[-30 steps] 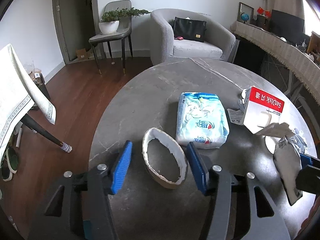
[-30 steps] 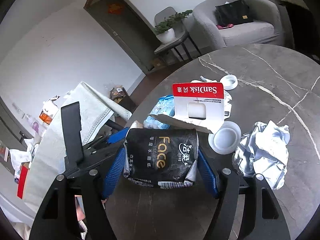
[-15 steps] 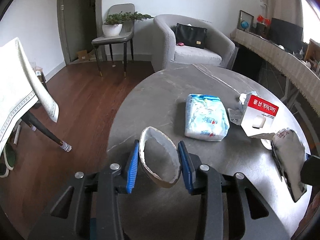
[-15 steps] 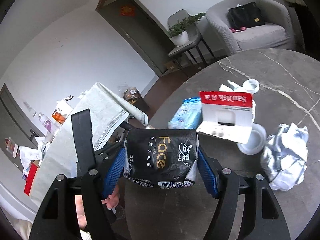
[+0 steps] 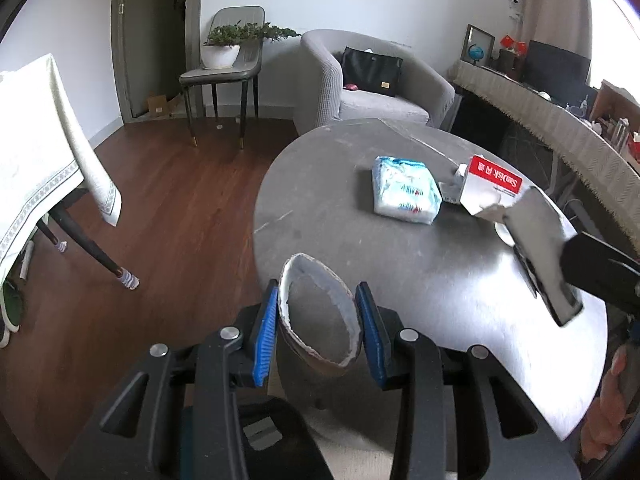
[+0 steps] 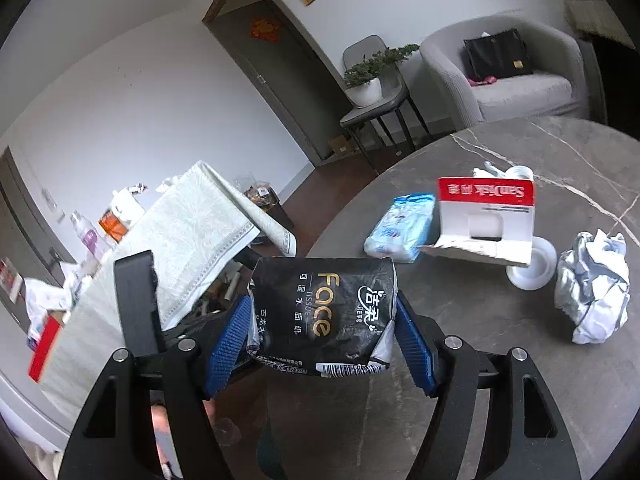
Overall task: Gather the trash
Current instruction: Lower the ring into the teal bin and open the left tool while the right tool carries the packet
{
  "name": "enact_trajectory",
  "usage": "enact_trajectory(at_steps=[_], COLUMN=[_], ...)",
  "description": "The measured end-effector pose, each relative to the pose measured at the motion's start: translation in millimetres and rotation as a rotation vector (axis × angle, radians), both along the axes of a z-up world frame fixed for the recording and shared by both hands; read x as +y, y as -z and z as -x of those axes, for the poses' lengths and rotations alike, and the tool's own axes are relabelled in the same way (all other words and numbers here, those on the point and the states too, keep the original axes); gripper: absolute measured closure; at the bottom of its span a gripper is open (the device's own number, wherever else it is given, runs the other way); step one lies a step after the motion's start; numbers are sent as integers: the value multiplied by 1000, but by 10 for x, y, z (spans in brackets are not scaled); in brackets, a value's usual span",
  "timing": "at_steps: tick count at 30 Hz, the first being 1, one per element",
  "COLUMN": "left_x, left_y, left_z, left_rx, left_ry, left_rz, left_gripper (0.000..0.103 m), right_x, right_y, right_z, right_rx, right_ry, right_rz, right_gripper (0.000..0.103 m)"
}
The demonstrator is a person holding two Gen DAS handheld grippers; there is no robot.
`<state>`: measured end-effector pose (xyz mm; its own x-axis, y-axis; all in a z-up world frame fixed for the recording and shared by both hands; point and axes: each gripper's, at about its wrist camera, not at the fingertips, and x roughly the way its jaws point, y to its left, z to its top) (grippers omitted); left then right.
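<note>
My left gripper (image 5: 316, 322) is shut on a torn cardboard ring (image 5: 320, 316) and holds it lifted at the near edge of the round grey table (image 5: 420, 264). My right gripper (image 6: 320, 340) is shut on a black Face tissue wrapper (image 6: 320, 312), held above the table; the wrapper also shows in the left wrist view (image 5: 540, 248). On the table lie a blue-white tissue pack (image 5: 404, 196), a red-white SanDisk card (image 6: 486, 216), a white lid (image 6: 532, 264) and crumpled silver paper (image 6: 592, 300).
A table with a white cloth (image 5: 36, 168) stands to the left over the wooden floor (image 5: 160, 208). A grey armchair (image 5: 372, 88) with a black bag and a chair with a potted plant (image 5: 224, 64) stand behind. A covered counter (image 5: 560, 136) runs along the right.
My left gripper closed on the cardboard ring, lifted it and drew back toward the table's near edge. My right gripper, still holding the wrapper, rose and drew back from the SanDisk card.
</note>
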<state>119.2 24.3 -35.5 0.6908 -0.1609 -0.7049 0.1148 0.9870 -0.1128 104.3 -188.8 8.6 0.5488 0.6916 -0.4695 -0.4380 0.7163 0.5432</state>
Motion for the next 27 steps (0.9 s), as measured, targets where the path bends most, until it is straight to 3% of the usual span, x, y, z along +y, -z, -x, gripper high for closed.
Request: enact_trajectory(at_steps=[4,10,17,27], left_x=[130,326,641,802], left_y=[-60,32,177,413], left_z=[152,334,448,566], left_rx=[-3,33,98,201], left_ry=[-7,-29,-70,-52], left_rz=[29,-5,-9,-37], left_gripper=[62,62,62,62], right_x=[165,442,644,883], right_y=[-62,-95,-75,-23], right_z=[138,297,424,499], right_rx=[-47,-87,-84,-79], right_ry=[-12,-54,-84,-115], right_rz=[32,56,69,105], right_gripper=[32,32,32,32])
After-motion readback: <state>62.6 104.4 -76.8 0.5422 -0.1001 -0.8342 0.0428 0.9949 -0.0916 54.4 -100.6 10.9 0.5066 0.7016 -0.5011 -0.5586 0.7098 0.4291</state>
